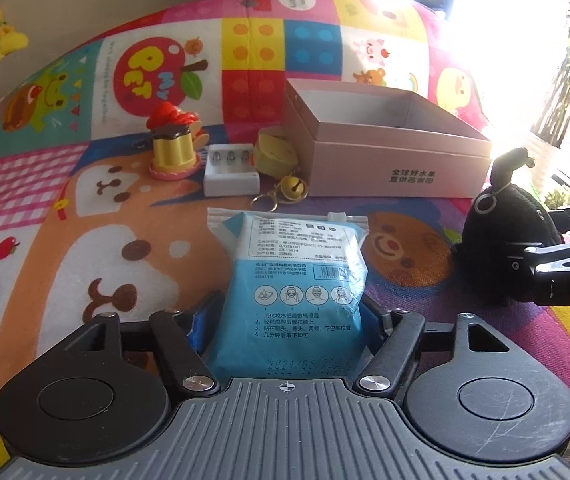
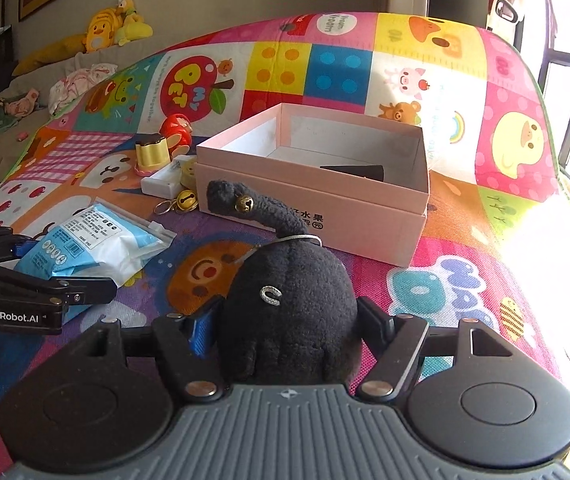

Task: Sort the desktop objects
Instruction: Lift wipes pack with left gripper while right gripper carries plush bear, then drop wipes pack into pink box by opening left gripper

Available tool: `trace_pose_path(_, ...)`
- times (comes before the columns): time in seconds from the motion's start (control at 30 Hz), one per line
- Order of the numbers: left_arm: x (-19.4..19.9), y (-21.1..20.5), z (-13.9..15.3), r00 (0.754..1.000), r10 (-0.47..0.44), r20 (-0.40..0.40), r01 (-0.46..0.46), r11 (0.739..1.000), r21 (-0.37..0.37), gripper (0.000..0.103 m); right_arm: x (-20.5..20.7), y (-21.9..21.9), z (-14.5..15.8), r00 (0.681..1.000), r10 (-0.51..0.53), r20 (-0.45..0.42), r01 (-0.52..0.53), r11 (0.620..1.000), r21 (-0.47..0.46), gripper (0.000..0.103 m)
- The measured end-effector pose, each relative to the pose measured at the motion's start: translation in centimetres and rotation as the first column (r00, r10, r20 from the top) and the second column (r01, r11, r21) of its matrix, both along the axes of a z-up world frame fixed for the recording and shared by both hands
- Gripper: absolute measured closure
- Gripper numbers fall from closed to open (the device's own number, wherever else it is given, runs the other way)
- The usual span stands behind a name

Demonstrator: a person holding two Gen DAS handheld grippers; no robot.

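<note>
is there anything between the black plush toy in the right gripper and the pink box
Nothing visible. The black plush toy sits in the right gripper, and only bare play mat lies between it and the open pink box.

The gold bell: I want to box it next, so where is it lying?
The gold bell lies on the play mat, just off the pink box front-left corner, beside the white battery case, beyond the blue packet.

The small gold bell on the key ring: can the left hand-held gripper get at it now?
Probably not: the left hand-held gripper grips the blue plastic packet, and the gold bell lies beyond it.
</note>
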State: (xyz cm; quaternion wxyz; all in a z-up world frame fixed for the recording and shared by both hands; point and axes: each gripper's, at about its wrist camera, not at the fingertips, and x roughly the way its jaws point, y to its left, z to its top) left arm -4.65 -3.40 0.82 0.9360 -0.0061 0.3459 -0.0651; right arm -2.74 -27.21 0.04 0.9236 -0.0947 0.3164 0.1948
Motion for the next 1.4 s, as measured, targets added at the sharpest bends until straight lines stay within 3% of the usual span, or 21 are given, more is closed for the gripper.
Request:
trace_pose_path(0.1,-0.2,-0.3,0.5,1.000,-0.024,0.005,0.024,1.000,0.020,0.039,-0.1,0.0,0.2,1.000,0.007,-0.006,-0.007,1.000,-0.019,0.036)
trace_pose_path(0.23,-0.6,-1.1,1.9,0.997,-0.078,0.029,0.076,0.996,0.043,0.040,-0.5,-1.1,1.6,0.999,0.034,-0.032,-0.033,0.999,0.029,0.038)
trace_pose_path(0.43,1.9,-2.8,7.9,0.970,-0.128,0.208,0.116,0.991,0.070,0.040,-1.2,-5.6,8.6,0.986,-0.058,0.156,0.031,0.986,0.166,0.038)
trace_pose_path(0.53,5.6,-4.6,10.0,0.945,-0.140,0.295,0.124,0.990,0.072,0.040,-1.4,-7.2,10.0,0.971,-0.125,0.202,0.083,0.975,0.207,0.038)
trace_pose_path(0.63,10.5,-6.8,9.6,0.951,-0.133,0.279,0.119,0.991,0.065,0.040,-1.0,-7.7,9.4,0.975,-0.145,0.170,0.109,0.973,0.204,0.038)
trace_pose_path(0.8,15.9,-9.2,5.7,0.967,-0.151,0.207,0.135,0.987,0.090,0.037,-0.2,-8.1,7.8,0.979,-0.167,0.114,0.147,0.974,0.171,0.038)
trace_pose_path(0.87,15.2,-8.5,5.0,0.968,-0.156,0.198,0.144,0.987,0.072,0.031,0.4,-8.4,7.3,0.977,-0.188,0.097,0.170,0.971,0.168,0.038)
trace_pose_path(0.93,13.1,-7.1,5.0,0.961,-0.160,0.226,0.153,0.987,0.045,0.011,1.2,-8.6,6.8,0.977,-0.201,0.071,0.186,0.967,0.174,0.038)
trace_pose_path(0.97,11.8,-6.4,5.1,0.957,-0.154,0.246,0.148,0.988,0.041,0.008,1.6,-8.4,6.7,0.978,-0.200,0.058,0.188,0.967,0.175,0.038)
trace_pose_path(1.17,5.2,-2.6,4.3,0.955,-0.118,0.274,0.114,0.993,0.032,0.007,6.4,-5.2,7.9,0.988,-0.141,0.068,0.128,0.977,0.172,0.038)
trace_pose_path(1.4,3.8,1.1,2.4,0.981,0.012,0.195,0.006,0.996,-0.093,0.007,18.0,-0.2,8.3,0.988,-0.149,-0.031,0.151,0.983,0.107,0.038)
